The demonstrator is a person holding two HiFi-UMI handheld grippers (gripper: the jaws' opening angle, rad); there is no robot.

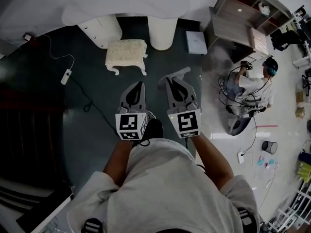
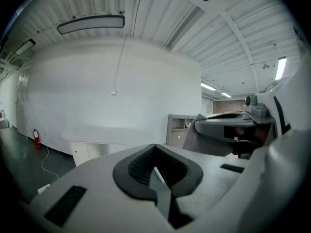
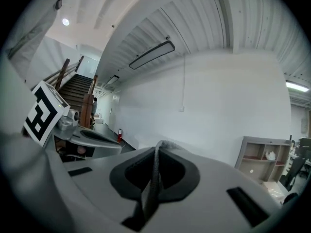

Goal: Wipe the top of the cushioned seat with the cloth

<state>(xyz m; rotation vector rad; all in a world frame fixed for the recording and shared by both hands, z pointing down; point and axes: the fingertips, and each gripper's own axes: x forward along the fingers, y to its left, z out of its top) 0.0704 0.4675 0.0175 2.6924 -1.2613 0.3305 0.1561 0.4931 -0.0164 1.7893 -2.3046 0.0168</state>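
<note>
The cushioned seat point(image 1: 126, 54) is a small white stool with a cream padded top, standing on the dark floor ahead of both grippers. My right gripper point(image 1: 171, 79) is shut on a grey cloth point(image 1: 180, 72), whose edge pokes out past the tips. In the right gripper view the cloth point(image 3: 155, 178) runs as a thin grey strip between the closed jaws of the right gripper point(image 3: 158, 147). My left gripper point(image 1: 137, 85) is shut with nothing in it; the left gripper view shows its jaws point(image 2: 155, 147) closed. Both grippers are held level, short of the seat.
A white curved counter on a round pedestal point(image 1: 162, 30) and a white cabinet point(image 1: 99, 30) stand just behind the seat. A power strip point(image 1: 65, 75) with a cable lies at left. A pale box point(image 1: 196, 41), a shelf unit point(image 1: 243, 18) and a seated person point(image 1: 248, 89) are at right.
</note>
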